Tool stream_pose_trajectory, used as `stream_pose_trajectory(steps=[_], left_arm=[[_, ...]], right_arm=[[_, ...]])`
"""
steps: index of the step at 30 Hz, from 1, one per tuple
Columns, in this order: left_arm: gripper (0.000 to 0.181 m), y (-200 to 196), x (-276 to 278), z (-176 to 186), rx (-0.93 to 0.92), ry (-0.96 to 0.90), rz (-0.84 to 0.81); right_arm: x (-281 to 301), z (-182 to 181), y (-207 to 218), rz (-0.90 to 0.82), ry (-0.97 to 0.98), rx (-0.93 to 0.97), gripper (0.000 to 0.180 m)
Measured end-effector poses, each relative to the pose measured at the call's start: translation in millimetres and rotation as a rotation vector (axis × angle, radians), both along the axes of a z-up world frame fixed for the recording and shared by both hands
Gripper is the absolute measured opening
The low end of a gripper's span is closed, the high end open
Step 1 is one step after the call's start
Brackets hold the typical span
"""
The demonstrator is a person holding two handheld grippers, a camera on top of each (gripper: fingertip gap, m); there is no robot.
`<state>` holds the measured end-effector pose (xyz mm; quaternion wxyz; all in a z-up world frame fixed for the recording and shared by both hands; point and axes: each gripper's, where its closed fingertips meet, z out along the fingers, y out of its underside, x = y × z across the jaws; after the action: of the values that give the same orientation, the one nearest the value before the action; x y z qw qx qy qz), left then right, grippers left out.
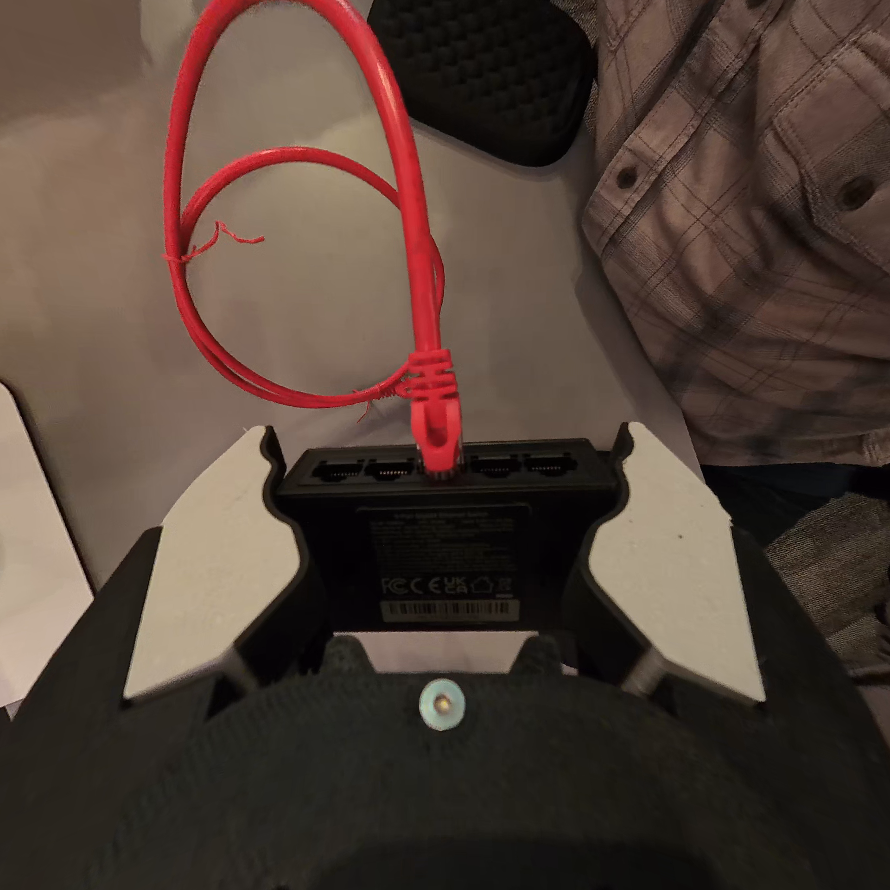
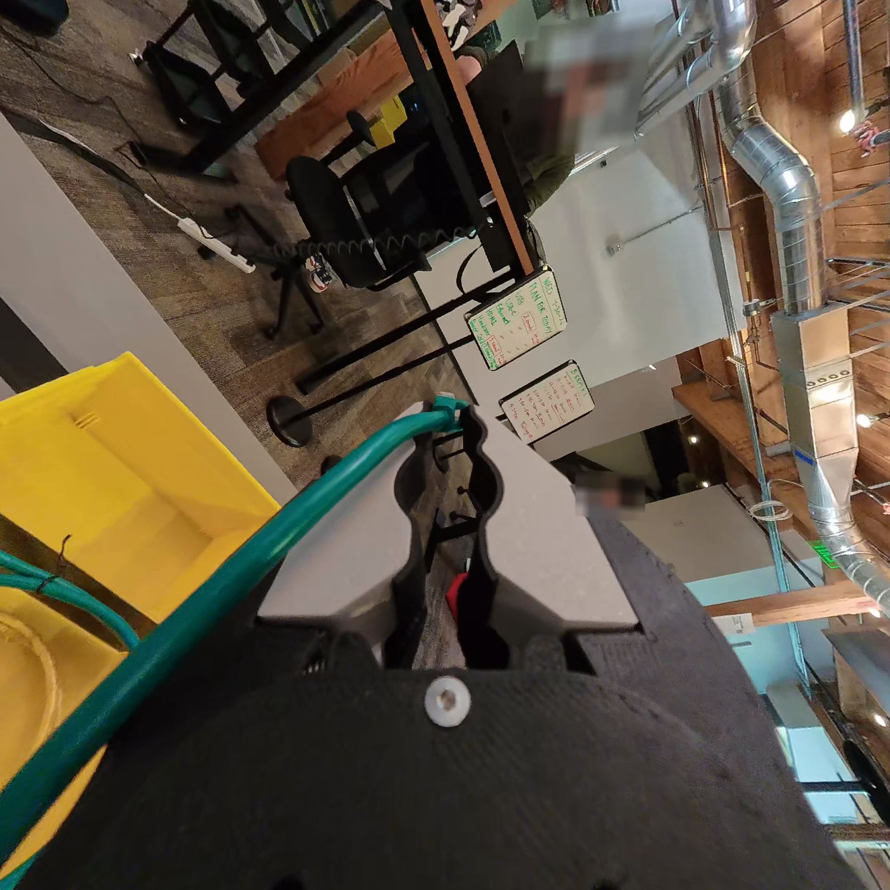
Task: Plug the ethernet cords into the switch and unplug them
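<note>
Left claw [image 1: 445, 462] clamped across switch [image 1: 445, 544], red cord [image 1: 436, 433] seated mid-port; right claw [image 2: 445, 433] nipping green plug [image 2: 445, 409] at tips — slip or misalignment likely on insertion.

Black plastic network switch [image 1: 445, 539]: one, with five ports
Red ethernet cord [image 1: 289, 269]: one
Teal ethernet cord [image 2: 269, 544]: one
Yellow plastic bins [image 2: 125, 462]: two
Small whiteboards [image 2: 515, 320]: two

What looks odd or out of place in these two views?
The red cable is plugged into the middle port of the switch, yet thin ties still bind its loops, with frayed ends sticking out. The green cable's plug sits at the very tip of the right gripper, so the hold looks shallow.
</note>
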<state>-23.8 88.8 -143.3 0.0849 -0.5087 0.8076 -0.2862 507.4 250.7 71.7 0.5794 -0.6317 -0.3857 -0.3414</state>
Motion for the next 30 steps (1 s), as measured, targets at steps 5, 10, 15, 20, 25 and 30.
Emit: stream_pose_trajectory(steps=[5, 10, 15, 20, 25, 30], left_arm=[[0.126, -2.0, -3.6, -3.6, -0.006, 0.004, 0.002], [0.126, -2.1, -3.4, -1.5, -0.002, 0.011, 0.002], [0.126, -0.9, -3.0, -3.2, -0.003, 0.021, 0.005], [0.126, 0.1, -3.2, -8.0, -0.006, 0.032, 0.002], [0.125, -0.6, -4.6, -11.1, -0.014, 0.034, 0.001], [0.125, -3.9, -2.5, -11.8, -0.011, 0.034, -0.005]], right_arm=[[9.6, -40.4, 3.3, -0.038, -0.001, -0.055, 0.009], [22.5, -95.6, 24.1, -0.118, -0.045, -0.106, 0.01], [40.9, -114.3, 35.4, -0.208, 0.007, -0.029, 0.01], [38.0, -172.8, 36.5, -0.225, -0.08, -0.129, 0.01], [13.1, -227.0, 20.1, -0.069, -0.211, -0.346, 0.014], [-6.7, -261.1, -6.4, 0.074, -0.427, -0.604, 0.022]])
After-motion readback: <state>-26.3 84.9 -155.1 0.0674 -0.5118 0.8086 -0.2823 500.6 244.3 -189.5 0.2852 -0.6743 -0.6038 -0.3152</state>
